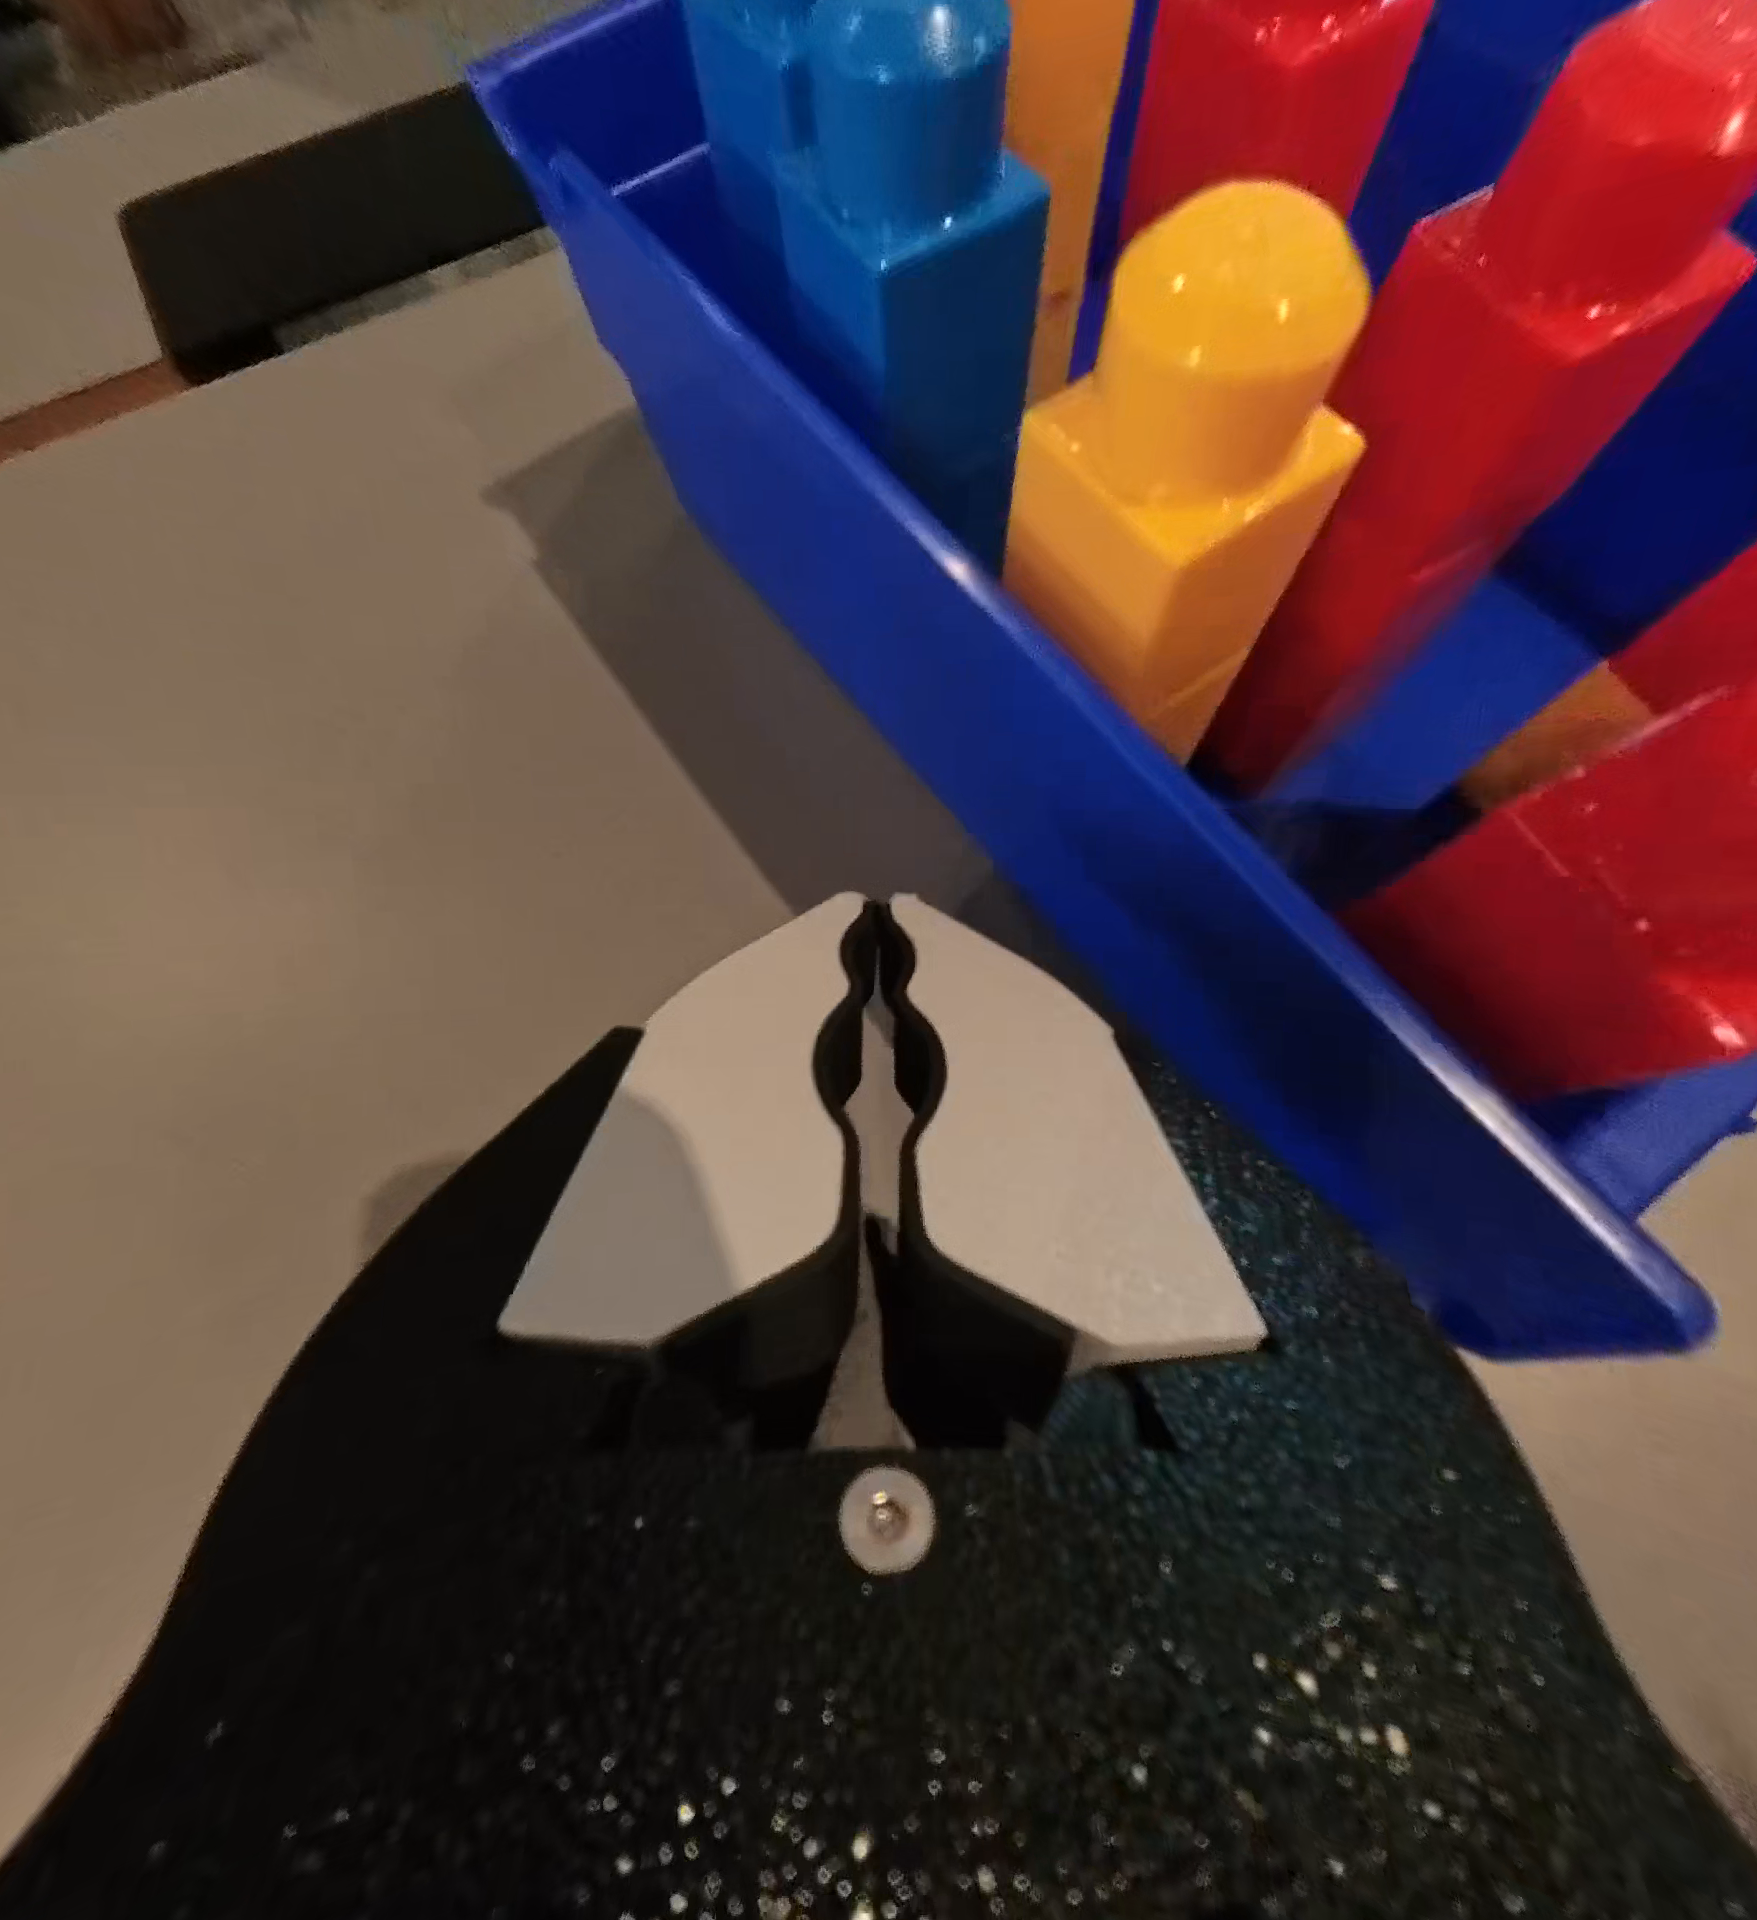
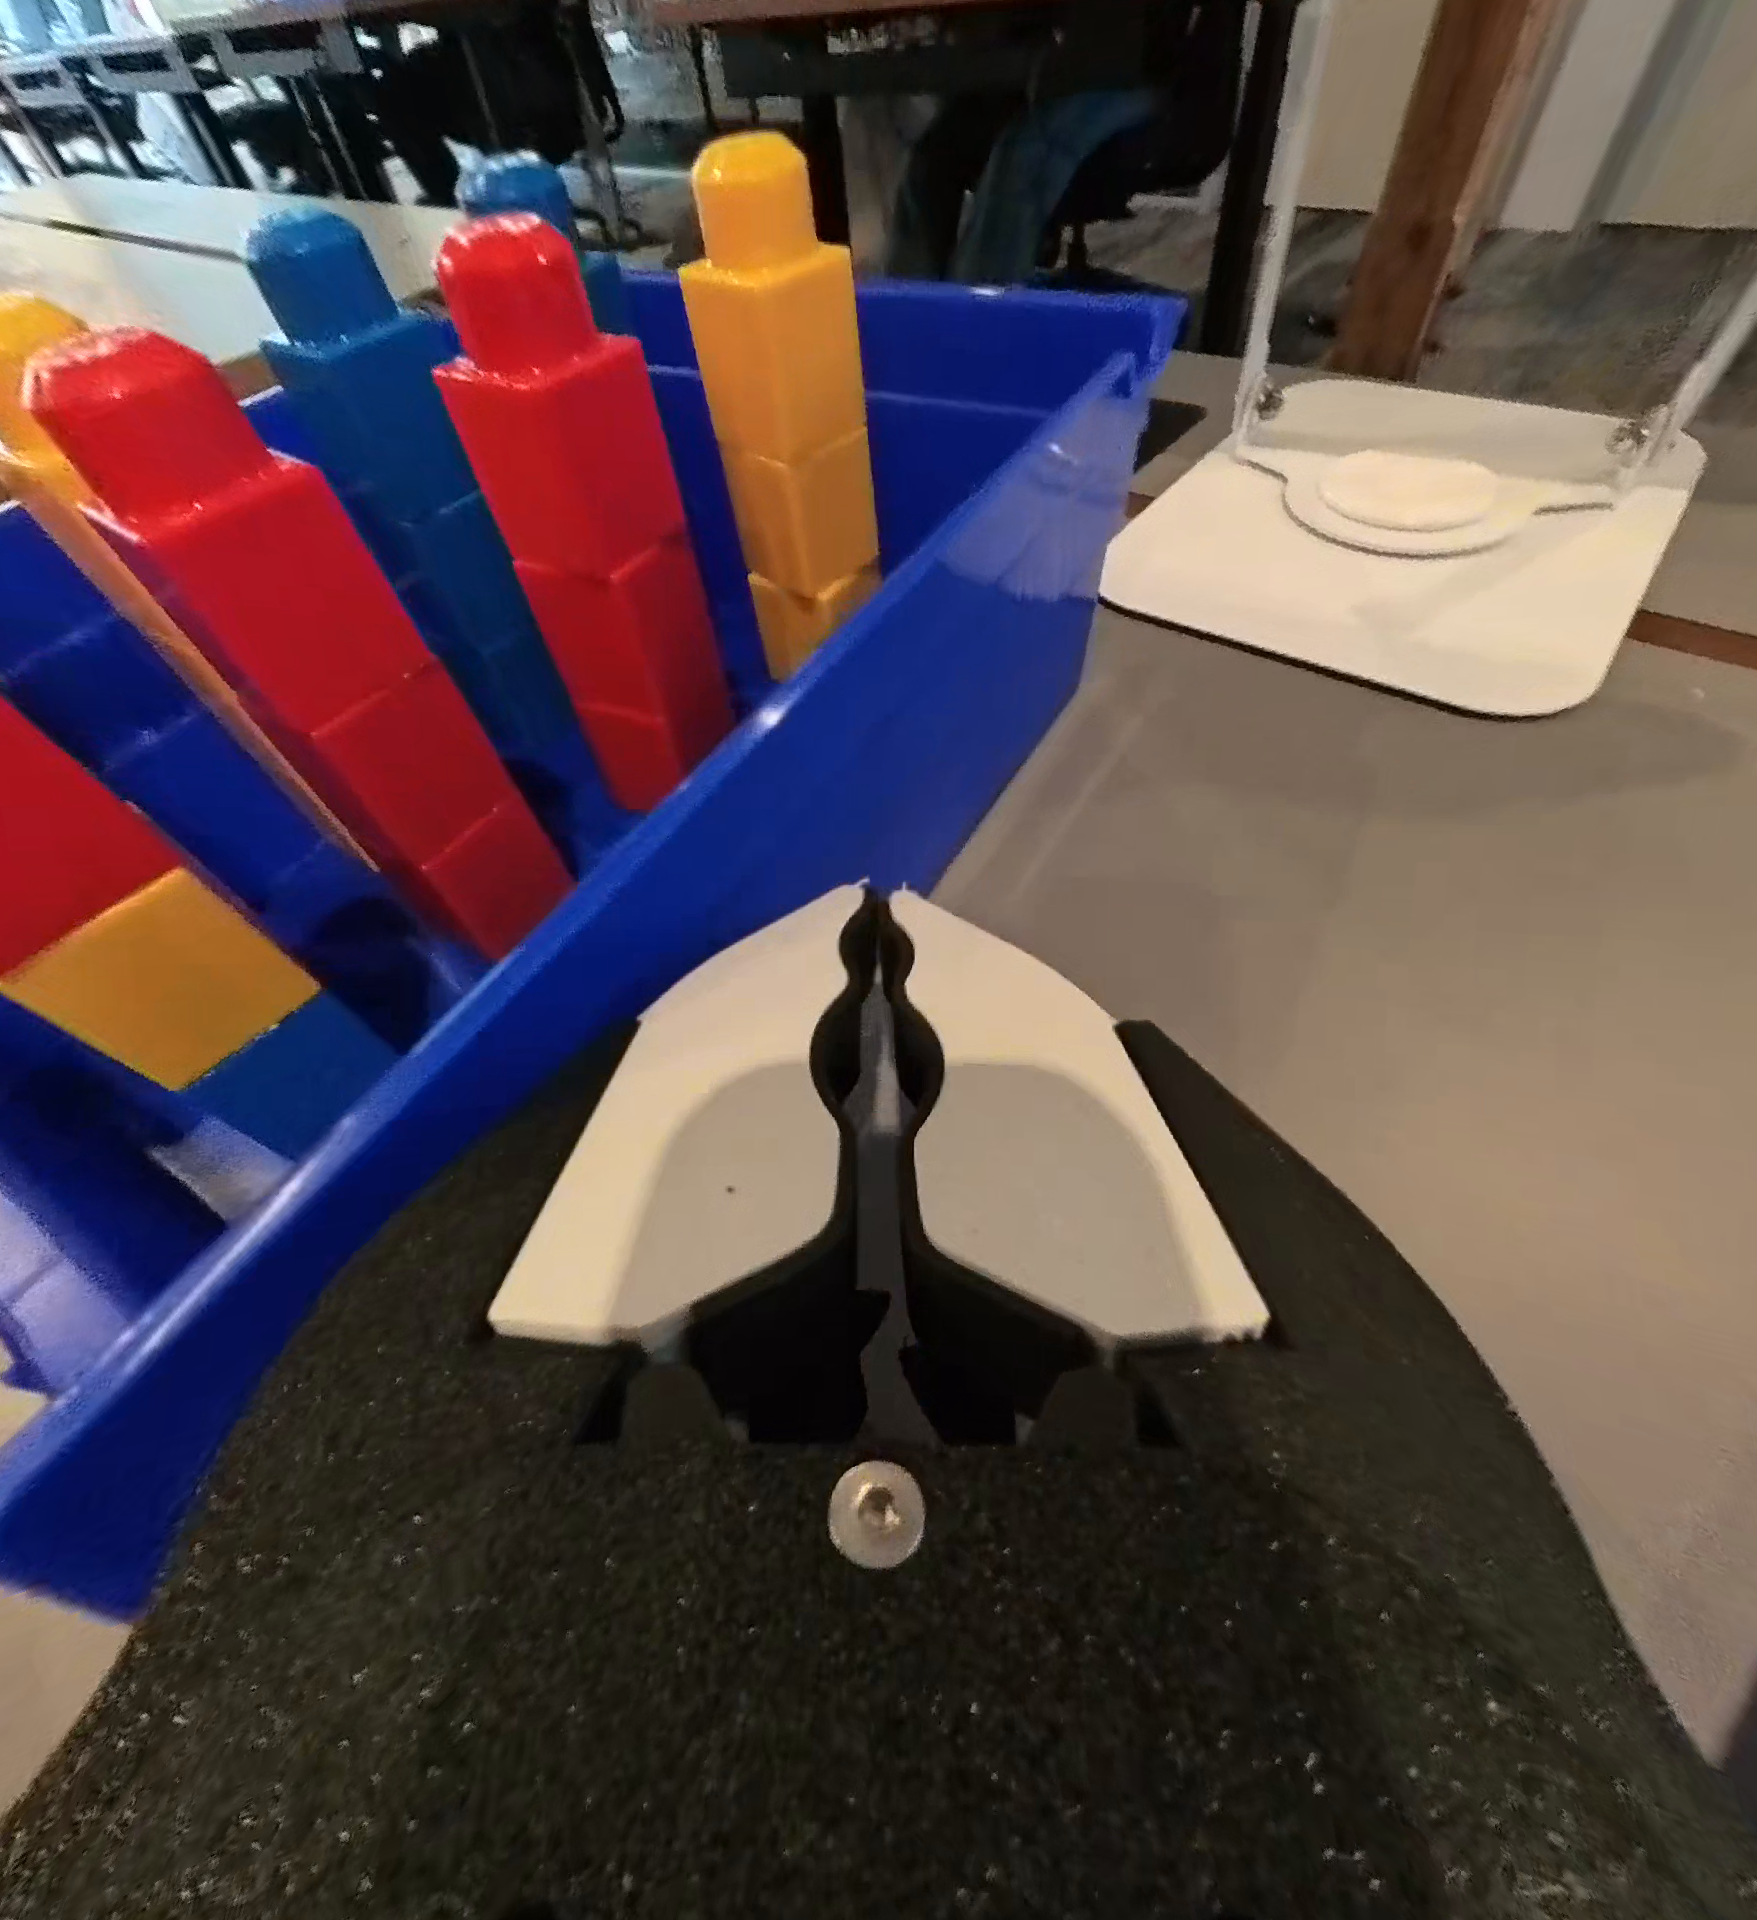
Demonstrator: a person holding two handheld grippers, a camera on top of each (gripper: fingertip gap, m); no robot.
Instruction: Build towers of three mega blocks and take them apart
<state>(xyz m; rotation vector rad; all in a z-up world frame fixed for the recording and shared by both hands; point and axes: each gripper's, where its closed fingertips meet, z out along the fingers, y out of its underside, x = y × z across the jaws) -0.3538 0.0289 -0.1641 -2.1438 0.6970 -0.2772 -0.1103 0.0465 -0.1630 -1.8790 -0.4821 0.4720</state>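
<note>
A blue bin (image 1: pixel 1009 717) holds several upright towers of mega blocks: a yellow tower (image 1: pixel 1196 436), a red one (image 1: pixel 1539 364) and a blue one (image 1: pixel 905 239). In the right wrist view the same bin (image 2: pixel 708 862) shows red (image 2: pixel 334 603), blue (image 2: pixel 406 457) and yellow (image 2: pixel 791 416) towers, some leaning. My left gripper (image 1: pixel 879 909) is shut and empty, just outside the bin's near wall. My right gripper (image 2: pixel 879 894) is shut and empty, beside the bin's right wall.
A grey table (image 2: pixel 1425 935) bears the bin. A white base plate with clear uprights (image 2: pixel 1404 540) stands at the back right. A dark box (image 1: pixel 323 260) lies on the table beyond the bin at the left. Chairs and tables stand in the background.
</note>
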